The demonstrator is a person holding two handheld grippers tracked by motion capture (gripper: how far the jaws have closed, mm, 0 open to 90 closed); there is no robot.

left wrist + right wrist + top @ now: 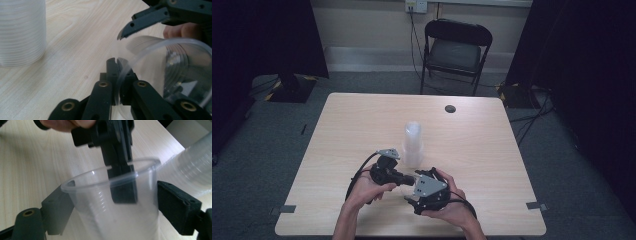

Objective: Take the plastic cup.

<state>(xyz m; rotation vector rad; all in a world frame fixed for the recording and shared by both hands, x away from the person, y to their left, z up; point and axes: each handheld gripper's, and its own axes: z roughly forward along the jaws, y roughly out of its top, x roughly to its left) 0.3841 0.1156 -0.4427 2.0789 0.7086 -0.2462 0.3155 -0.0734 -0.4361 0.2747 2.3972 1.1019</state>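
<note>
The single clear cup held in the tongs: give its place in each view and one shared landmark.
High view: the clear cup is barely visible, low centre, between the two tongs.
Left gripper view: right half, its rim pinched by the left tongs.
Right gripper view: centre, between the right tongs, the pads not clearly pressing on it.
Shared landmark: the stack of cups on the table.

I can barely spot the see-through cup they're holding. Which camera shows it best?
The right gripper view: the clear cup stands close up, rim and wall plain, between that gripper's jaws. The left gripper view shows its rim pinched by the left gripper. In the high view the hands hide it.
</note>
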